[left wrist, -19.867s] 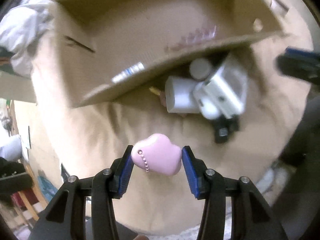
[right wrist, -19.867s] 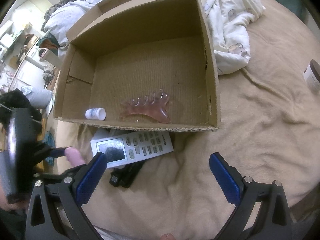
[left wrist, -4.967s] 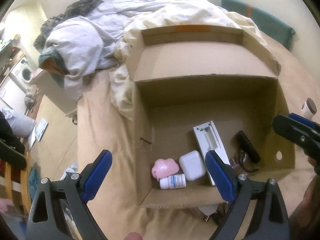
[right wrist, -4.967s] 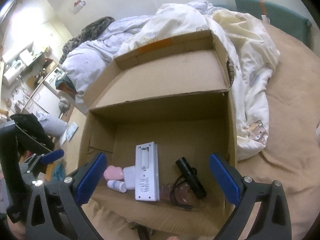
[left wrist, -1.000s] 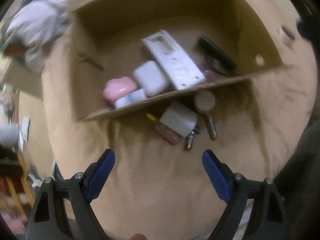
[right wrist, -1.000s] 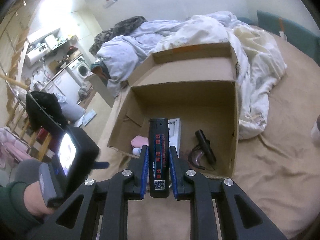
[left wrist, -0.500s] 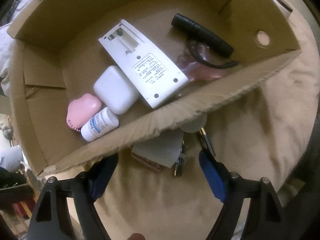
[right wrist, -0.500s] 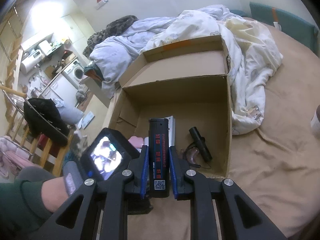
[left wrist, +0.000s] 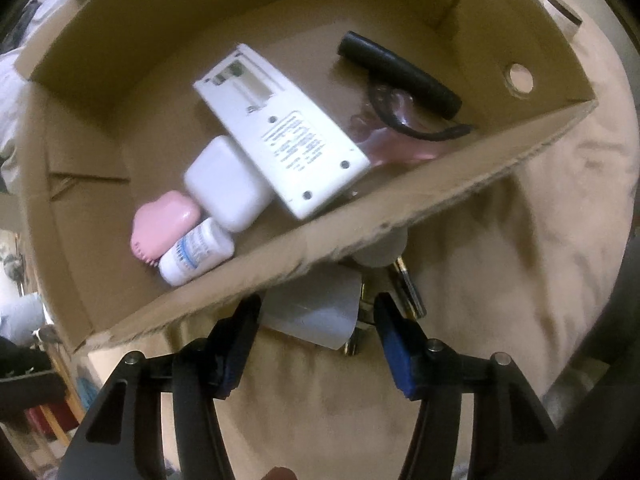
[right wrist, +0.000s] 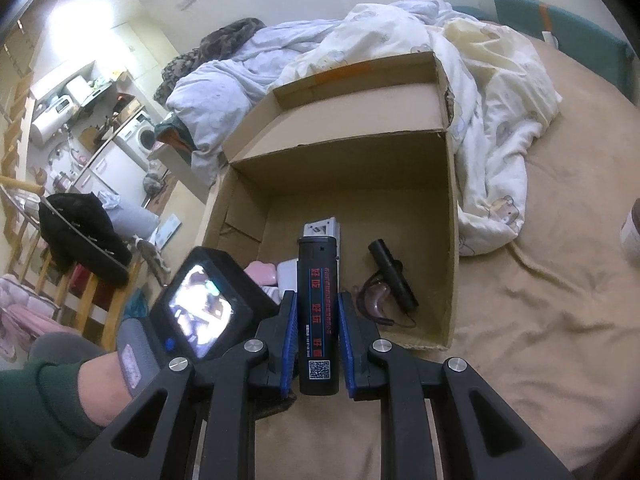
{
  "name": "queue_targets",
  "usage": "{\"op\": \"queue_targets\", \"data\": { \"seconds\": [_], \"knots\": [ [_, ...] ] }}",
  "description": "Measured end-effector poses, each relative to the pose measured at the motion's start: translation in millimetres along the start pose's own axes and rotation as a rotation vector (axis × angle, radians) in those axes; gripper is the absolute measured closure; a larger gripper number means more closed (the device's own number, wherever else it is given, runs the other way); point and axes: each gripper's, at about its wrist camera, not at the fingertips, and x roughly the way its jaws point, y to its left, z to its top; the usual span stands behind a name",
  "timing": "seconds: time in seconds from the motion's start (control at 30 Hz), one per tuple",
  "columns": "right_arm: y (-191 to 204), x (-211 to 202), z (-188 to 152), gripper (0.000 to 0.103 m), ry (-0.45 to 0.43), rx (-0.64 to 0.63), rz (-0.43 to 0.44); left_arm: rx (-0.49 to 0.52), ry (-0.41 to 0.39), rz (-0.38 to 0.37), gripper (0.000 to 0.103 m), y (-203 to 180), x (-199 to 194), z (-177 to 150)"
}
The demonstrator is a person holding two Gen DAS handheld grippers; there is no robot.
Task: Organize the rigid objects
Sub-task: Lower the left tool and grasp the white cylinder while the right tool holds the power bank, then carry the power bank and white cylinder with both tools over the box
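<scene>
An open cardboard box (left wrist: 400, 216) lies on the tan bed cover. Inside it are a white remote (left wrist: 280, 132), a white case (left wrist: 226, 190), a pink heart-shaped thing (left wrist: 164, 222), a small white bottle (left wrist: 196, 256), a black flashlight (left wrist: 400, 76) and a pink comb (left wrist: 394, 146). My left gripper (left wrist: 316, 332) is open around a white block (left wrist: 316, 312) lying just outside the box's front wall, next to some batteries (left wrist: 404, 288). My right gripper (right wrist: 318, 344) is shut on a black lighter (right wrist: 318, 316), held above the box's front edge (right wrist: 424, 344).
A rumpled white duvet (right wrist: 480, 92) lies behind and to the right of the box. A small jar (right wrist: 632, 232) stands on the bed at the far right. The bed's left edge drops to a floor with a chair (right wrist: 80, 240) and a washing machine (right wrist: 140, 136).
My left gripper has dropped down and forward to the box's front wall and narrowed around the white block. My right gripper still holds the lighter, a little closer to the box.
</scene>
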Motion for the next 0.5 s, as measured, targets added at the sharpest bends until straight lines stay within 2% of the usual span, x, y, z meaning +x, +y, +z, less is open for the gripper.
{"op": "queue_targets", "data": {
  "seconds": [0.27, 0.3, 0.5],
  "knots": [
    [1.6, 2.1, -1.4, 0.082, 0.010, -0.012, -0.006, -0.028, -0.005, 0.018, 0.048, 3.9, -24.0, -31.8],
    [1.8, 2.5, -1.7, 0.082, 0.013, -0.012, -0.007, -0.035, -0.011, 0.019, 0.058, 4.3, -25.4, -34.1],
    [3.0, 1.6, -2.8, 0.082, 0.013, -0.010, -0.017, -0.100, -0.063, 0.019, 0.059, 20.2, -42.7, -51.3]
  ]
}}
